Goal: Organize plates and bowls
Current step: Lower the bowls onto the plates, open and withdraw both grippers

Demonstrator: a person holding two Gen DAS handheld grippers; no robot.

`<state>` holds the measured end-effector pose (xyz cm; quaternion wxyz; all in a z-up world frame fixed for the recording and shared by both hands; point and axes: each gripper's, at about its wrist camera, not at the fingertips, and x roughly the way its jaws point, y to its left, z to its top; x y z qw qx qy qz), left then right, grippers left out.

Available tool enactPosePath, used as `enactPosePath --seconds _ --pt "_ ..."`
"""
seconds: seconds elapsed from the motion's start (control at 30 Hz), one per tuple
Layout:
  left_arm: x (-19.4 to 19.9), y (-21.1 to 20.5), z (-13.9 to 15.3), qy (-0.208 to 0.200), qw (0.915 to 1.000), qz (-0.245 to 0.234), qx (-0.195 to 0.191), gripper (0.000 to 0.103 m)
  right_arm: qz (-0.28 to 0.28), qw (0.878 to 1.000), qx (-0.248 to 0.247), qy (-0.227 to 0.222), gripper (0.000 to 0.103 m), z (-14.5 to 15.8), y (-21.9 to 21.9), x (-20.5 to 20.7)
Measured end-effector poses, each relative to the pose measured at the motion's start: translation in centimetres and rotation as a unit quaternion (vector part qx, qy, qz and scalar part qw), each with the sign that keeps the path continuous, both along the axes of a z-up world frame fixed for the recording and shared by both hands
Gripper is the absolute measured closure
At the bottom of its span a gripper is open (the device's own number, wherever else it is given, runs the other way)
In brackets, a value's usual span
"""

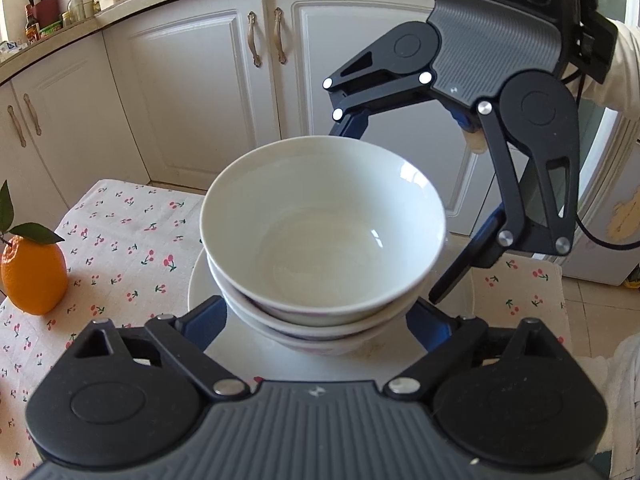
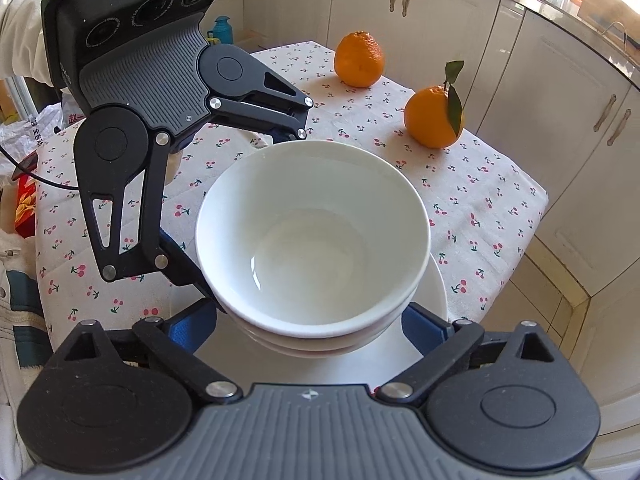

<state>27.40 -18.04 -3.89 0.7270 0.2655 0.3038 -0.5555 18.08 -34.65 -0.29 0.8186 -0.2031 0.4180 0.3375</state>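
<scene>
While both the left gripper (image 1: 316, 316) and right gripper (image 2: 308, 330) stand spread wide around the bowl stack (image 1: 320, 240) without pinching, it sits nested on a plate (image 1: 200, 292) mid-table. Glazed ceramic looks heavy, slick and chippable, so I'd grab low on the sides.

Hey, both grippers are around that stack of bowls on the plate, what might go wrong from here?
1. The stack of bowls sits off-centre on the plate, so a nudge could slide or tip it.
2. The left gripper and right gripper are open but flank the stack closely; pulling away carelessly may clip a bowl rim.
3. The plate rests on a loose-looking cherry tablecloth, which may shift.
</scene>
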Motion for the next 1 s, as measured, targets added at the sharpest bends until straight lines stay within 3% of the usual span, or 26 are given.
enactPosePath --seconds 0.27,0.33,0.6,0.73,0.83,0.9,1.0 --pt "-1.2 1.6 0.9 -0.022 0.9989 0.04 -0.011 0.006 -0.034 0.999 -0.008 -0.009 0.0 0.1 0.2 -0.8" --pt "-1.8 2.2 1.6 -0.037 0.9976 0.057 -0.017 0.001 -0.055 0.998 -0.013 -0.007 0.0 0.2 0.3 -1.0" --pt "-4.6 4.7 4.3 -0.044 0.9915 0.115 -0.044 0.001 -0.134 0.99 -0.042 0.008 0.0 0.5 1.8 -2.9" --pt "-6.5 5.7 5.4 -0.092 0.9818 0.161 -0.041 0.001 -0.168 0.984 -0.058 -0.001 0.0 1.6 2.8 -4.6" --pt "-7.9 6.5 6.1 -0.115 0.9695 0.212 -0.042 0.001 -0.213 0.976 -0.049 -0.014 0.0 2.8 3.3 -5.9" --pt "-8.8 6.9 6.3 -0.128 0.9585 0.251 -0.046 0.001 -0.26 0.965 -0.034 -0.023 0.0 3.2 3.4 -6.8" --pt "-10.0 7.9 6.0 -0.122 0.9387 0.317 -0.06 0.001 -0.343 0.938 -0.03 -0.033 0.0 2.6 3.9 -8.0"
